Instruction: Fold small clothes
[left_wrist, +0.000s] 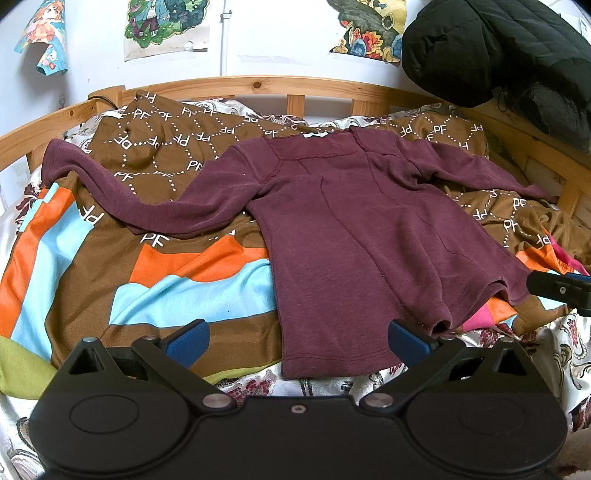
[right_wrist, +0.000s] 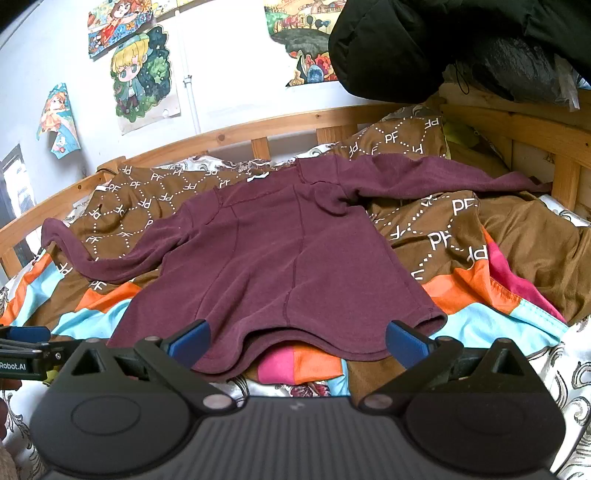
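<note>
A maroon long-sleeved shirt (left_wrist: 351, 229) lies spread flat on the bed, collar far, hem near, both sleeves stretched out sideways. It also shows in the right wrist view (right_wrist: 273, 258). My left gripper (left_wrist: 297, 341) is open and empty, just short of the hem's left corner. My right gripper (right_wrist: 297, 341) is open and empty at the hem's right part, where the fabric ripples up. The right gripper's edge shows in the left wrist view (left_wrist: 561, 291), and the left gripper's edge shows in the right wrist view (right_wrist: 26, 354).
A brown, orange and light-blue patterned blanket (left_wrist: 155, 266) covers the bed under the shirt. A wooden bed rail (left_wrist: 258, 86) runs along the far side. A black puffy jacket (left_wrist: 509, 51) hangs at the upper right. Posters (right_wrist: 142, 77) hang on the wall.
</note>
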